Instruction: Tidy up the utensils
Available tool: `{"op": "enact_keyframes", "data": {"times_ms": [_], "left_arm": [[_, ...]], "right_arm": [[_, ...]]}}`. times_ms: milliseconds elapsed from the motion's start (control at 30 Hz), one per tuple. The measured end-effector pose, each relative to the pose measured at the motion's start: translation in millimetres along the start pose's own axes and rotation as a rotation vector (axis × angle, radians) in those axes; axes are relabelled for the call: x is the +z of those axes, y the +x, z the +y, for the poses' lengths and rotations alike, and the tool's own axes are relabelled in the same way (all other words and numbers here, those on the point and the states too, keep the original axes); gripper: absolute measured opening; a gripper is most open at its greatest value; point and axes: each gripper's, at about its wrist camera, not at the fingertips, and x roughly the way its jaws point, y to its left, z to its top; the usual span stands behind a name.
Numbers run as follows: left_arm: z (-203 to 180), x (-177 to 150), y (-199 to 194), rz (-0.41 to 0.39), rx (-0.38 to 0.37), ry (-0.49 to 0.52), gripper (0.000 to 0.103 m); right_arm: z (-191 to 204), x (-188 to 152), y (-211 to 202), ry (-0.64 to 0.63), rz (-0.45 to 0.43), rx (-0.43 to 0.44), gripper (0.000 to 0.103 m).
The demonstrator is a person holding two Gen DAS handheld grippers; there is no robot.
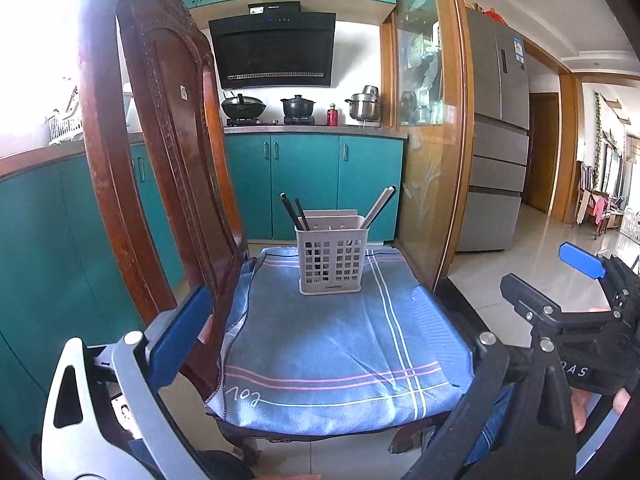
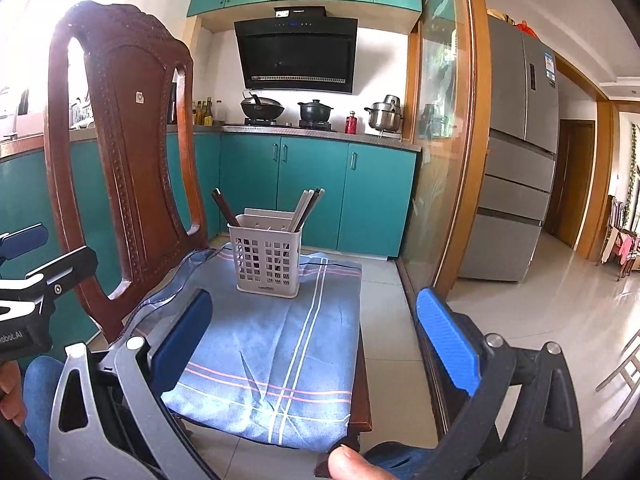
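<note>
Two sets of chopsticks stand in the basket (image 1: 331, 258): dark chopsticks (image 1: 294, 212) lean left, pale chopsticks (image 1: 380, 207) lean right. We think they are kept apart so each kind is easy to find. The basket sits at the far end of the blue cloth (image 1: 328, 352) on the chair (image 1: 160, 152), near the middle, so it will not tip off. Our left gripper (image 1: 328, 360) and right gripper (image 2: 316, 336) hang near us, both spread wide, holding nothing. It looks like little is left to sort.

Bright daylight blows out the upper left, glare streaks the floor (image 2: 560, 312), and fisheye edges curve.
</note>
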Motion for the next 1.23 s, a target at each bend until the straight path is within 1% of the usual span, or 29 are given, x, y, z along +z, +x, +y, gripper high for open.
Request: {"op": "enact_keyframes", "data": {"times_ms": [400, 867, 1233], "left_arm": [[0.2, -4.0, 4.6, 0.018, -0.004, -0.007, 0.1], [-4.0, -9.8, 11.3, 0.036, -0.005, 0.008, 0.1], [-2.5, -20.8, 32.0, 0.103, -0.011, 0.001, 0.1]], "right_arm": [[4.6, -1.8, 6.5, -0.012, 0.027, -0.002, 0.1], [3.6, -6.9, 13.0, -0.011, 0.051, 0.003, 0.1], [1.5, -17.1, 27.4, -0.009, 0.086, 0.01, 0.1]]}}
